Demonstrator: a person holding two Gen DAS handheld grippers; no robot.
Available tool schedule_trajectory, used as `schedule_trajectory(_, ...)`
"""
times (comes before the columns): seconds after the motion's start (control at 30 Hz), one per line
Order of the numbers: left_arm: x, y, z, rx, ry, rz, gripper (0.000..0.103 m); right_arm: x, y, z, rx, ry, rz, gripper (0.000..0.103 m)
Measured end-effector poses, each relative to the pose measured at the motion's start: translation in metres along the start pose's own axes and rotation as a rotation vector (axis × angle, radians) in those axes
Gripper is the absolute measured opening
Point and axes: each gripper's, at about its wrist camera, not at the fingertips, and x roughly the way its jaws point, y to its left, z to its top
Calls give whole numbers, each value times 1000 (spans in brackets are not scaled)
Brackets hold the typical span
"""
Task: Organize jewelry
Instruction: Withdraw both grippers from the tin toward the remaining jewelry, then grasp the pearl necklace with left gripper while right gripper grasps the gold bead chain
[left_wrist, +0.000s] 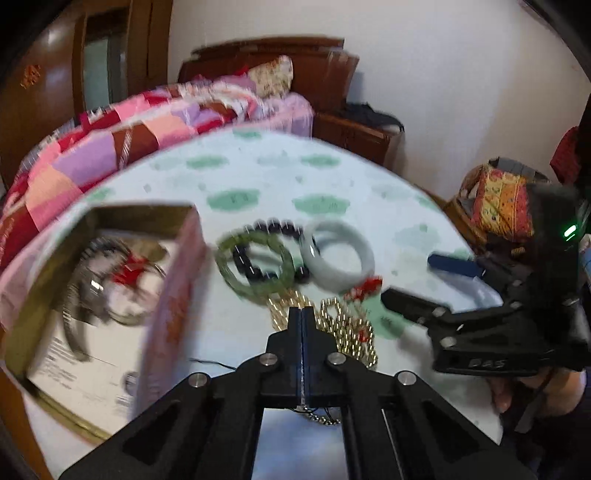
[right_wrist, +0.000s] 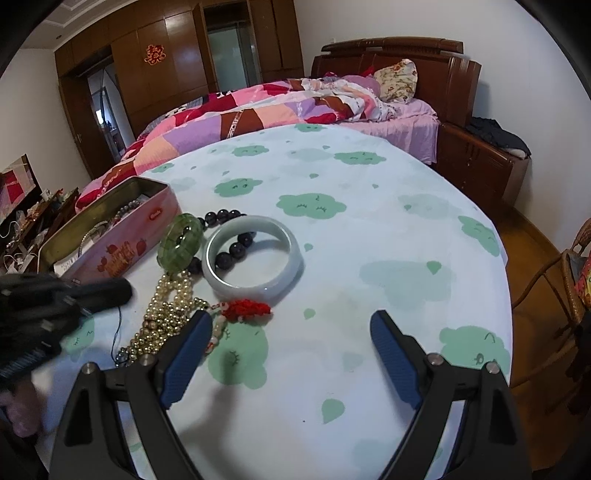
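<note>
Showing: a round table (right_wrist: 369, 240) in a cloud-print cloth, jewelry heaped left of its centre.
Pink tin (right_wrist: 110, 236): far left, lid off, already holding chains and a bangle; stiff walls, the likely destination. Its near wall stands just beside the heap and could catch a swinging strand.
Left gripper (left_wrist: 302, 317): jaws pressed together, apparently pinching a thin black cord (left_wrist: 218, 363) or chain beneath them; the left view is too blurred to name what is held.
Gold bead necklace (right_wrist: 166, 317): limp, tangled, fairly light; judged best lifted at a bunched loop, since a single strand will trail and drag its neighbours.
Green bead bracelet (right_wrist: 181, 240): propped on edge against the dark bead bracelet (right_wrist: 225, 236); probably elastic-strung, grippable across its band.
Pale jade bangle (right_wrist: 255, 254): rigid, smooth, likely heavy, slippery and breakable; take it across the rim, squarely. It overlaps the dark beads.
Red knotted charm (right_wrist: 247, 310): soft, light, touching the bangle's near edge.
Right gripper (right_wrist: 291, 350): jaws wide apart, empty, above the cloth right of the heap; its left blue pad (right_wrist: 184, 362) overlaps the necklace.
</note>
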Motion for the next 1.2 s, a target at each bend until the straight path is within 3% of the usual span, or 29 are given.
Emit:
schedule_trajectory(0.13,-14,8,7,-9,-43,9,0,-1,0,0,-1,-4,0,90)
schedule_trajectory(0.57,38,14,3,-89,118,-4,1,0,8,-1,-45,14,-29,90)
schedule_trajectory(0.97,36,14,4,-112,119,0,4,1,10,-1,-51,14,-34,90)
schedule_trajectory(1.0,36,13,4,-111,119,1,11,1,10,-1,-52,14,-34,90)
schedule_trajectory(1.1,37,11,3,-107,108,23,50,1,10,-1,-51,14,-34,90)
schedule_trajectory(1.2,36,11,4,-104,89,4,52,1,10,-1,-51,14,-33,90)
